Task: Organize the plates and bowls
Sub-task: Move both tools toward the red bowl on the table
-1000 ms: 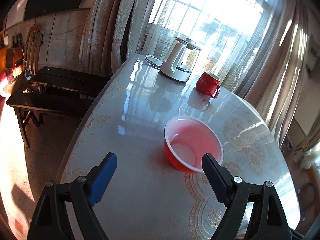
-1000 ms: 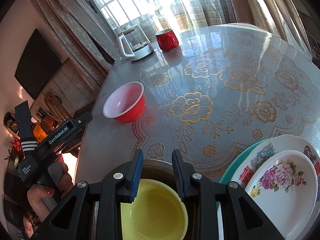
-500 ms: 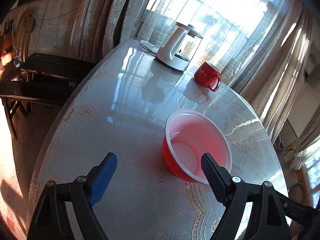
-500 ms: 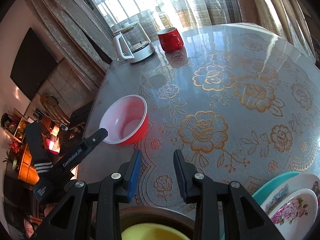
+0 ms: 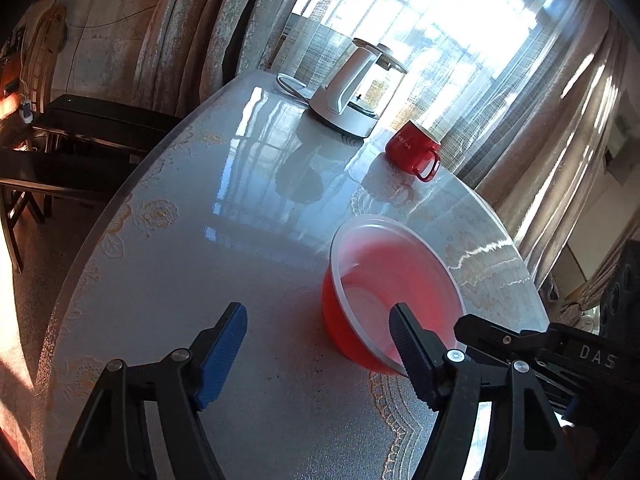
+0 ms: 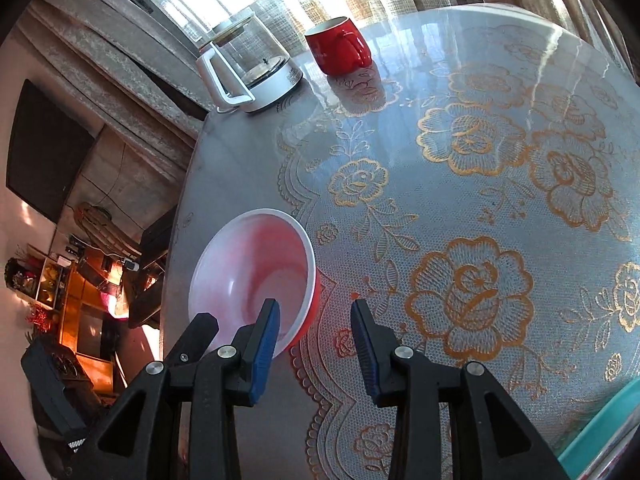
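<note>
The red bowl (image 6: pixel 256 276) is seen standing upright near the left edge of the surface (image 6: pixel 460 184); its whitish inside is empty. Both claws are positioned at its near rim. The left claw (image 5: pixel 318 322) is released: one finger is seen in front of the bowl's inside, the other over bare surface, and no pad is pressed on the rim. Its jaws have just been closing. The right claw (image 6: pixel 314 322) is also released, partly spread, with the bowl's rim between its fingers but not clamped. The letters "DAS" are read on the right tool in the left wrist view.

Farther off, a red mug (image 5: pixel 414 150) with small unreadable white lettering and a glass kettle (image 5: pixel 358 92) on a white base are set by the window.

Compared with one second earlier, the yellow bowl and the flowered plates are no longer in the right wrist view; only a teal rim (image 6: pixel 600 436) is left at the lower right.
</note>
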